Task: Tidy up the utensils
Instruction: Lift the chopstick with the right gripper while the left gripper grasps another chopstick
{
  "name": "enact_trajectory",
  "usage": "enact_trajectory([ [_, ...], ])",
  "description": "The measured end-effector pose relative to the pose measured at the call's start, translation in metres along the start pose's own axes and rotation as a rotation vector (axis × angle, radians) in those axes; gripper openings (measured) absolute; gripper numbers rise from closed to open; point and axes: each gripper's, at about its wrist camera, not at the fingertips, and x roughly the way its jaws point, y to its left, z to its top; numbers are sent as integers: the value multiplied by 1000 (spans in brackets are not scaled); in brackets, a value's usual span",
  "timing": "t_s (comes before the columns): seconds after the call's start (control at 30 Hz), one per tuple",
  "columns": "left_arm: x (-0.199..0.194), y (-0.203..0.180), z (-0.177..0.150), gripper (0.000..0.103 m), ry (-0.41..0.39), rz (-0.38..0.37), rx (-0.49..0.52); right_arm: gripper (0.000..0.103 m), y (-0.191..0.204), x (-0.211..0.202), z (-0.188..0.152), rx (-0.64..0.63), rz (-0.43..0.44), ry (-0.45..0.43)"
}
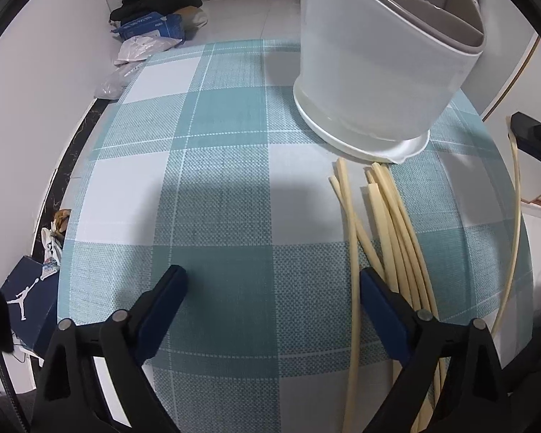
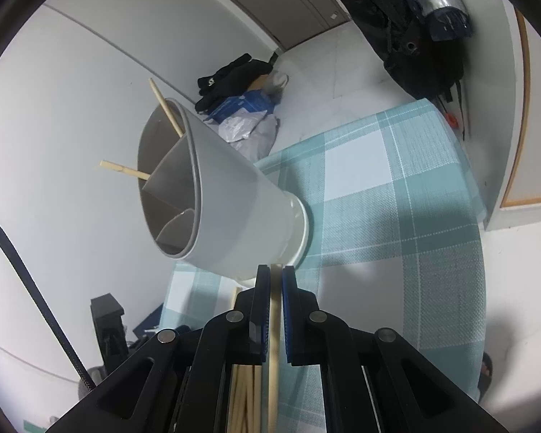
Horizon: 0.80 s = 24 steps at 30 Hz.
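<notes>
Gripping a single pale chopstick (image 2: pixel 274 324) between its blue pads, the right gripper (image 2: pixel 276 270) points at the foot of a white utensil holder (image 2: pixel 234 195) that stands on a teal-and-white checked tablecloth (image 2: pixel 396 216). The stick runs lengthwise between the two narrow jaws, its tip showing just past the fingertips and close to the holder's base. Two more chopsticks (image 2: pixel 166 108) already stand in the far compartment of the holder, beyond the grey divider, their ends poking over the rim. Below the right gripper's left finger, a loose bundle of chopsticks (image 2: pixel 243 393) lies on the cloth.

The left gripper (image 1: pixel 272 278) hangs over the table with its jaws set wide and nothing between them but bare tablecloth (image 1: pixel 216 180). The pile of chopsticks (image 1: pixel 389 223) fans out ahead of its right finger (image 1: pixel 382 306), several sticks passing under that finger, their far ends reaching nearly to the holder's base (image 1: pixel 360 140). The holder (image 1: pixel 378 65) rises ahead and to the right of the open jaws. One long chopstick (image 1: pixel 515 216) curves along the right edge of this view, held up near the black body of the other tool (image 1: pixel 537 137).

Beyond the table, a heap of dark clothing (image 1: pixel 155 0), a blue box (image 1: pixel 151 25) and plastic bags (image 1: pixel 144 45) sit on the tiled floor by the wall.
</notes>
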Motion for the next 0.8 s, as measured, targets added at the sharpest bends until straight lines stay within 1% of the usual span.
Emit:
enact_trajectory([
  [0.07, -1, 1, 1, 81, -10, 2, 2, 6, 2, 1, -2, -9, -4, 7],
  [0.1, -1, 1, 3, 78, -10, -1, 0, 6, 3, 1, -4, -17, -10, 7],
  [0.17, -2, 2, 5, 55, -18, -2, 0, 6, 5, 0, -5, -31, -13, 6],
  [0.2, -3, 3, 6, 52, -17, -5, 3, 6, 6, 1, -6, -37, -13, 7],
  [0.23, -3, 4, 7, 46, -14, -9, 1, 6, 7, 1, -6, -41, -14, 7],
  [0.27, -3, 4, 7, 36, -15, -8, 1, 6, 7, 1, -7, -43, -14, 7],
  [0.3, -3, 5, 7, 31, -16, -10, -1, 6, 7, 1, -7, -42, -14, 8],
  [0.33, -4, 7, 7, 22, -10, -13, -12, 6, 7, 1, -7, -40, -15, 8],
  [0.37, -4, 8, 8, 18, -6, -15, -20, 6, 6, 1, -7, -38, -17, 9],
  [0.5, -1, 15, 10, 17, 17, -56, -63, 6, 6, 1, -7, -35, -26, 5],
  [0.6, 1, 17, 14, 18, 21, -63, -81, 6, 5, 0, -6, -29, -26, 4],
  [0.63, 1, 17, 15, 22, 17, -58, -81, 6, 5, 0, -6, -27, -26, 5],
  [0.67, 1, 17, 16, 28, 9, -57, -82, 6, 5, 0, -6, -25, -25, 5],
  [0.7, 1, 19, 17, 31, 3, -59, -85, 6, 4, 0, -6, -24, -28, 2],
  [0.77, 0, 20, 21, 39, -20, -55, -87, 6, 3, -2, -6, -20, -33, -7],
  [0.8, 0, 20, 24, 42, -33, -47, -79, 6, 3, -2, -5, -18, -31, -9],
])
